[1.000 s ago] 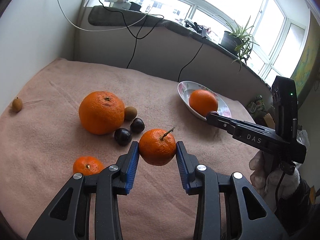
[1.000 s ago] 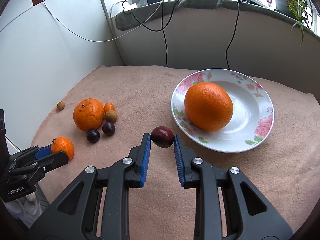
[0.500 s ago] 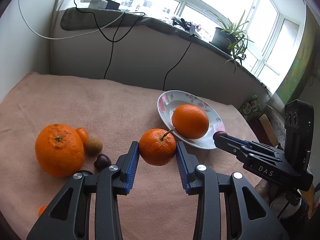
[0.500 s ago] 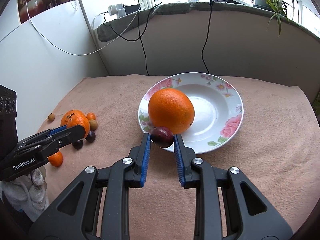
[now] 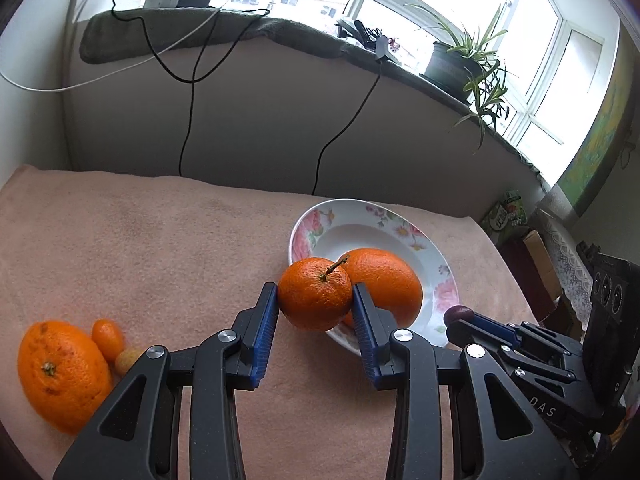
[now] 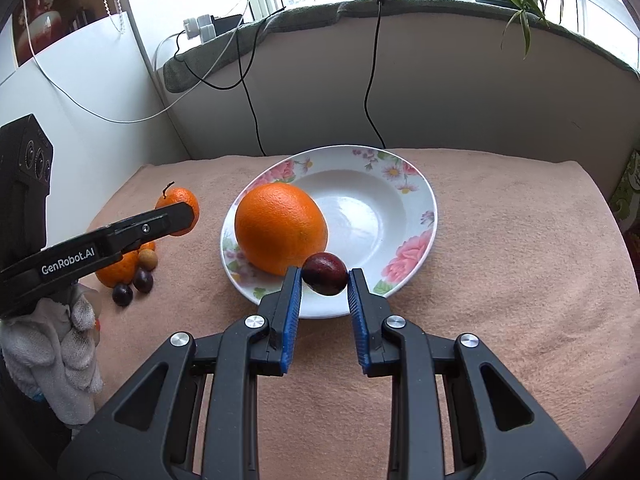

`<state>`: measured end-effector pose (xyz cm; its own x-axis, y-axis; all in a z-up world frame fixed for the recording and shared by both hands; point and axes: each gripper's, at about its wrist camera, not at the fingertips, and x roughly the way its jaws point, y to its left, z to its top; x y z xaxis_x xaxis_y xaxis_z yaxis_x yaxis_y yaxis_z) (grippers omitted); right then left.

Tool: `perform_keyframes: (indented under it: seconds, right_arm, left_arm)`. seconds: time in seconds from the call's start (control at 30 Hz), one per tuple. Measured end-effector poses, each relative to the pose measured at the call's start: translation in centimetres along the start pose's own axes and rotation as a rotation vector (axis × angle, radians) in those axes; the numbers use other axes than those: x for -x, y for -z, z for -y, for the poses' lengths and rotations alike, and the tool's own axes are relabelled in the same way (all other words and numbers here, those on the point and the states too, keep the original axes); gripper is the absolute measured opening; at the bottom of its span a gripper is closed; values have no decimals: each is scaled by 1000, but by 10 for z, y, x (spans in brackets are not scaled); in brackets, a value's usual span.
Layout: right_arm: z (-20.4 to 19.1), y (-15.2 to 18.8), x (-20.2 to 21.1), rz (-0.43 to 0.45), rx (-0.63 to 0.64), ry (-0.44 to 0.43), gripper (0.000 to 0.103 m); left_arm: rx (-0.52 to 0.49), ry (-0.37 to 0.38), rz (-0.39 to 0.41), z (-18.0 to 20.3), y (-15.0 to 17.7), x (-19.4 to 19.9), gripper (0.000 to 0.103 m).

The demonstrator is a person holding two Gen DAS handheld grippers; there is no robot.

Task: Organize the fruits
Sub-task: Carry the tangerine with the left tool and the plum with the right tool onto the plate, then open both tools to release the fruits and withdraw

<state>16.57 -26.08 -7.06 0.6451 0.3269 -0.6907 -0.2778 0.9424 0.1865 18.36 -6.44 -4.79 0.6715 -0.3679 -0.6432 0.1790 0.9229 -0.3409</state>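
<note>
Here, two fruits were held over the flowered plate point(image 6: 416, 200).
A stemmed tangerine point(image 5: 315, 299) was clamped in the left gripper point(image 5: 315, 312) — a dark plum point(image 6: 324, 279) in the right gripper point(image 6: 324, 292) — beside the plated orange point(image 6: 280, 228).

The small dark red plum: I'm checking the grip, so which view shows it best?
The right wrist view: the small dark red plum sits close, pinched between blue-padded fingers. The left wrist view shows only a sliver.

Stemmed mandarin point(image 5: 315, 299): clamped mid-frame, off the cloth. Dark plum point(image 6: 324, 279): clamped over the floral plate point(image 6: 416, 204), near rim. Large orange point(image 6: 281, 228): in plate's left half. Second orange point(image 5: 62, 374), kumquat point(image 5: 107, 339), two plums point(image 6: 132, 287): lower left.
</note>
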Motion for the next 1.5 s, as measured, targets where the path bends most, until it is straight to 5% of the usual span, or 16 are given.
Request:
perform_keyframes:
  seconds: [0.8,1.03,1.1,1.17,1.5]
  right_arm:
    - [9,-5,-14,-7,24,2,25]
    - [8,-4,-14,-6,34,6,25]
    - [8,-4,-13,-4,36,7,31]
    - [7,-4,-11,11,38,15,61]
    - [-1,-4,3,67,63,15,90]
  left_arm:
    - [-19,-41,-62,10,-32,-47,36]
    - [-26,-34,-50,13,-37,-46,48]
    - [-29,-33,-49,15,-37,-45,51]
    - [-33,-31,-44,17,-36,-44,60]
    - [-53,-61,-47,24,-34,-42,80]
